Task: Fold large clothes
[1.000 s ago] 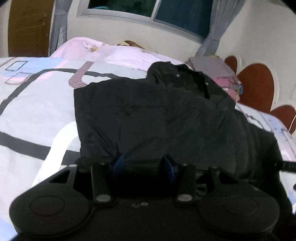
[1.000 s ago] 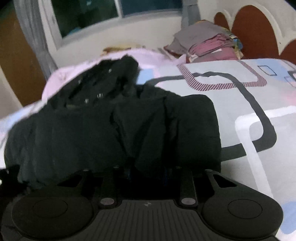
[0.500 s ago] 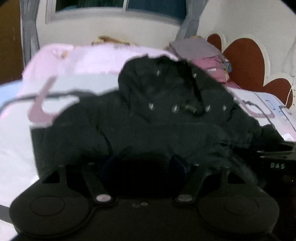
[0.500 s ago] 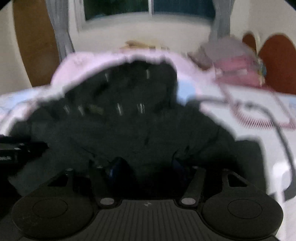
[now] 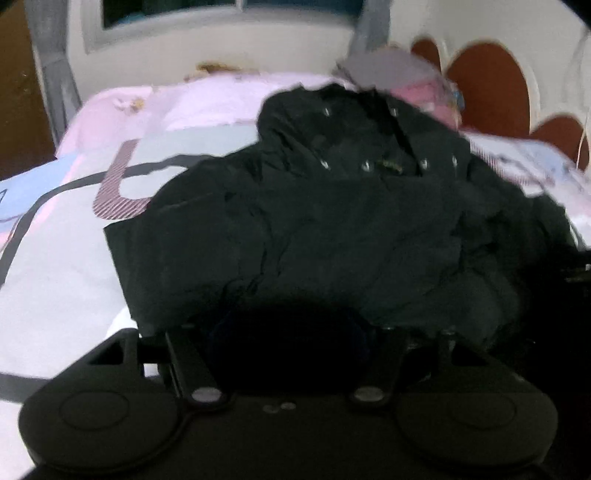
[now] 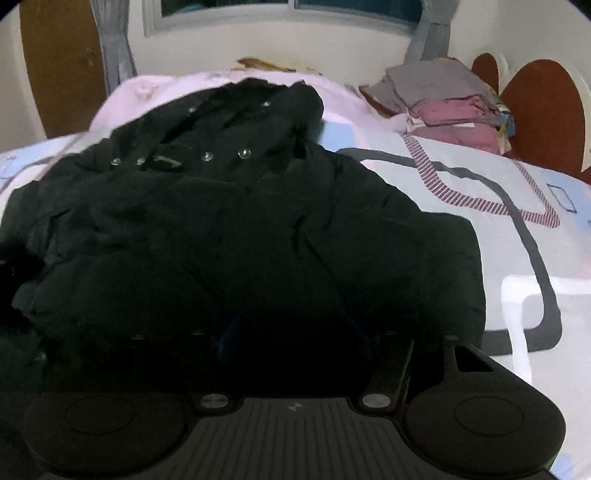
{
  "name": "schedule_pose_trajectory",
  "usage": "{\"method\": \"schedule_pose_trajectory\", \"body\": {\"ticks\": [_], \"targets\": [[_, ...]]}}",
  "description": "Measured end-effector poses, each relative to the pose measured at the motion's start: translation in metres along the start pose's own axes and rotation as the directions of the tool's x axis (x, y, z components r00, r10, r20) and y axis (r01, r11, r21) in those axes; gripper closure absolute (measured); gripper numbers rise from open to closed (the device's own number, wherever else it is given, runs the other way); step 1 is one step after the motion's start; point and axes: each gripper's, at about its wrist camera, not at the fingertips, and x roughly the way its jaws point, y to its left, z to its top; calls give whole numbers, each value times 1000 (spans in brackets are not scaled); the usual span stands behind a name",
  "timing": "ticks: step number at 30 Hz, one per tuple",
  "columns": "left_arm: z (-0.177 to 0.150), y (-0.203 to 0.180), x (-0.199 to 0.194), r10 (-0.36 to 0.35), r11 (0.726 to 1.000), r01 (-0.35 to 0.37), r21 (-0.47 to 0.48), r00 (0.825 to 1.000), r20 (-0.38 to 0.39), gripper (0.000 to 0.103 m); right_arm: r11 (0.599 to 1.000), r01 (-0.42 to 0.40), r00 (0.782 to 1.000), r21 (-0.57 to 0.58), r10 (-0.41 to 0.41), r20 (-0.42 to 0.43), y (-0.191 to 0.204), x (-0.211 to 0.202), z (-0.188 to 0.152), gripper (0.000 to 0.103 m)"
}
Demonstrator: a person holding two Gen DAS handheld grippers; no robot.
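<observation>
On the patterned quilt [image 5: 55, 258] we are finding the black jacket [image 5: 314, 229] lying crumpled, and only the right wrist view is showing the folded pile [image 6: 450, 99] sharply. The left gripper [image 5: 291, 332] has just been closing its jaws slightly and the right gripper [image 6: 295, 339] opening its own, with darkness hiding whether either is pinching fabric. Unlike a second ago, both views are facing the hood squarely.

A jacket [image 6: 229, 229] lies spread on the bed [image 6: 517, 258], its hood end toward the far side and its hem nearest the cameras. Behind it and to the right a stack of folded clothes [image 6: 447, 103] sits on the bed, against the headboard [image 6: 543, 114]. A window [image 6: 288, 7] is in the wall beyond the bed.
</observation>
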Motion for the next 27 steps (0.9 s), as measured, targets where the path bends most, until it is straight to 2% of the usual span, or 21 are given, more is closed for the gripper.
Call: {"method": "schedule_pose_trajectory", "body": {"ticks": [1, 2, 3, 5, 7, 8, 9, 10, 11, 12, 13, 14, 15, 16, 17, 19, 21, 23, 25, 26, 27], "targets": [[8, 1, -6, -3, 1000, 4, 10, 1000, -20, 46, 1000, -1, 1000, -11, 1, 1, -1, -9, 7, 43], [19, 3, -18, 7, 999, -7, 32, 1000, -1, 51, 1000, -9, 998, -22, 10, 59, -4, -24, 13, 43], [26, 7, -29, 14, 999, -15, 42, 999, 39, 50, 999, -18, 993, -27, 21, 113, -9, -35, 20, 43], [55, 20, -39, -13, 1000, 14, -8, 993, 121, 50, 999, -44, 983, 4, 42, 180, -20, -44, 43, 43], [82, 32, -33, -23, 997, 36, -71, 985, 171, 50, 991, -110, 968, 70, 91, 236, -35, -37, 74, 43], [98, 37, -25, -14, 995, 34, -96, 980, 198, 50, 988, -125, 965, 93, 99, 245, -39, -28, 89, 55], [109, 40, -16, -20, 992, 46, -119, 977, 210, 51, 983, -143, 963, 115, 111, 247, -44, -17, 105, 62], [121, 42, -4, -29, 990, 58, -130, 976, 216, 51, 979, -153, 960, 132, 115, 255, -50, -6, 118, 67], [130, 43, 6, -40, 989, 70, -132, 975, 218, 51, 976, -151, 959, 154, 107, 264, -53, 7, 130, 67], [138, 43, 22, -47, 989, 75, -131, 979, 199, 51, 972, -153, 958, 176, 102, 270, -58, 22, 143, 67], [145, 43, 40, -55, 988, 78, -132, 984, 168, 51, 968, -160, 959, 196, 106, 263, -63, 39, 154, 62], [151, 44, 57, -70, 987, 89, -131, 987, 143, 51, 968, -145, 965, 207, 92, 246, -67, 49, 165, 41], [156, 44, 70, -62, 989, 77, -124, 991, 122, 51, 970, -127, 967, 209, 74, 242, -70, 63, 176, 31], [162, 47, 84, -55, 989, 69, -131, 993, 108, 51, 967, -146, 966, 207, 94, 243, -73, 71, 185, 26], [165, 53, 93, -68, 985, 82, -151, 993, 97, 51, 960, -182, 965, 212, 133, 227, -77, 83, 196, 26], [178, 60, 111, -48, 982, 63, -181, 995, 88, 51, 959, -190, 970, 211, 150, 192, -80, 103, 213, 27], [186, 63, 132, -60, 977, 69, -202, 997, 52, 51, 952, -227, 969, 206, 198, 150, -80, 127, 223, 29], [192, 61, 148, -68, 977, 72, -201, 997, 25, 50, 960, -190, 980, 208, 174, 92, -76, 146, 223, 46], [195, 61, 158, -78, 971, 78, -224, 997, 9, 57, 937, -246, 969, 249, 238, 63, -83, 163, 221, 50], [195, 61, 162, -95, 966, 92, -241, 996, 1, 68, 927, -263, 965, 268, 257, 60, -86, 168, 218, 55], [195, 59, 162, -115, 962, 113, -248, 993, 8, 92, 917, -287, 958, 277, 280, 64, -88, 170, 216, 62]]}}
